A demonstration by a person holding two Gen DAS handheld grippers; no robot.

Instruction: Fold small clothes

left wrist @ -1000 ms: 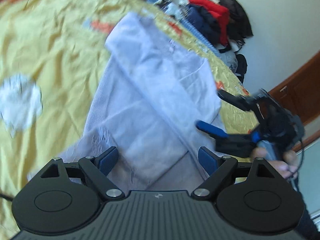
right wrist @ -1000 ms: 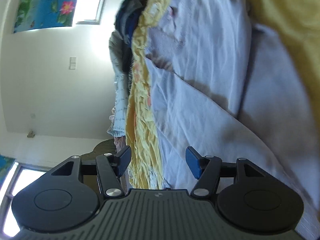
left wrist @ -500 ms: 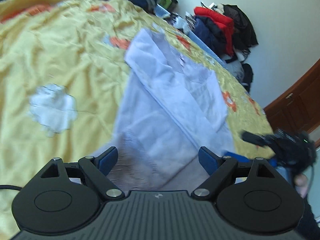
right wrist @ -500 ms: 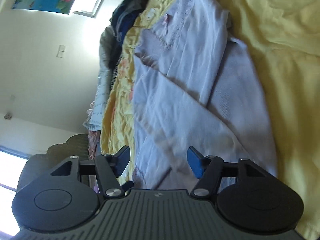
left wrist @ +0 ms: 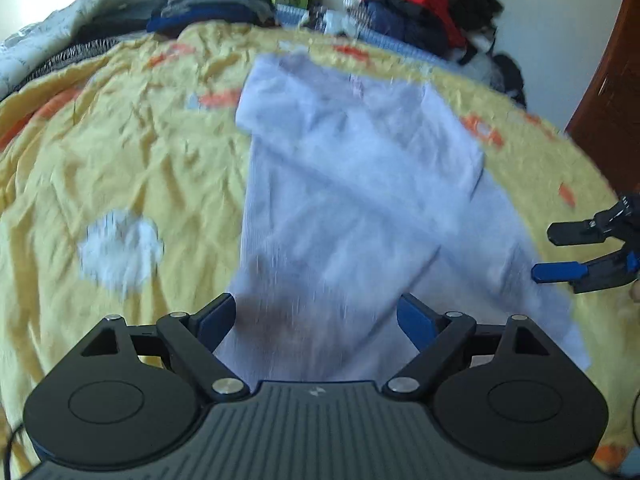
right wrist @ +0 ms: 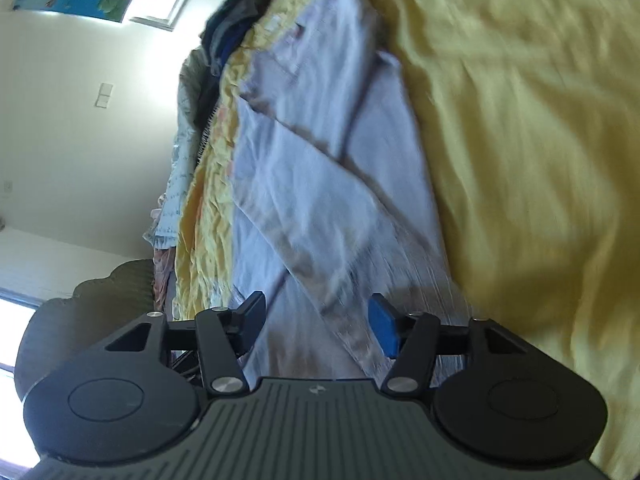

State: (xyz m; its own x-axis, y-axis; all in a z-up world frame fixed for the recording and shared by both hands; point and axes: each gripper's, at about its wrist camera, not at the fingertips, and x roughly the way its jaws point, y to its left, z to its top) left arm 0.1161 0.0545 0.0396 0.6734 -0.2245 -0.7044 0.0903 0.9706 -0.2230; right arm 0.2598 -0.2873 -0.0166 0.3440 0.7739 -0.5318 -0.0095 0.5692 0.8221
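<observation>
left wrist view: pale garment half folded on the yellow bedspread

the pale lavender garment [left wrist: 360, 200] lies flat on the yellow bedspread [left wrist: 120, 152], with one part folded diagonally across the rest so that a long crease runs over its middle. its near end spreads under the left gripper [left wrist: 316, 316], whose jaws stand wide apart above the cloth with nothing pinched between the blue pads. at the garment's right edge, seen from this view, the right gripper [left wrist: 548, 252] comes in from the side, its two fingers apart and clear of the fabric; its jaws are closing, and nothing shows between them.

in the right wrist view the same garment [right wrist: 320, 184] runs away from the right gripper [right wrist: 316, 320] along the edge of the bedspread [right wrist: 520, 140], and the fold shows as a raised flap with a shadow under it. the picture is blurred, so fine detail of the cloth is lost.

left of the garment on the bedspread is a white flower-shaped patch [left wrist: 120, 250]. beyond the garment's far end, stacks of dark, blue and red clothes [left wrist: 404, 8] are heaped against the pale wall.
</observation>
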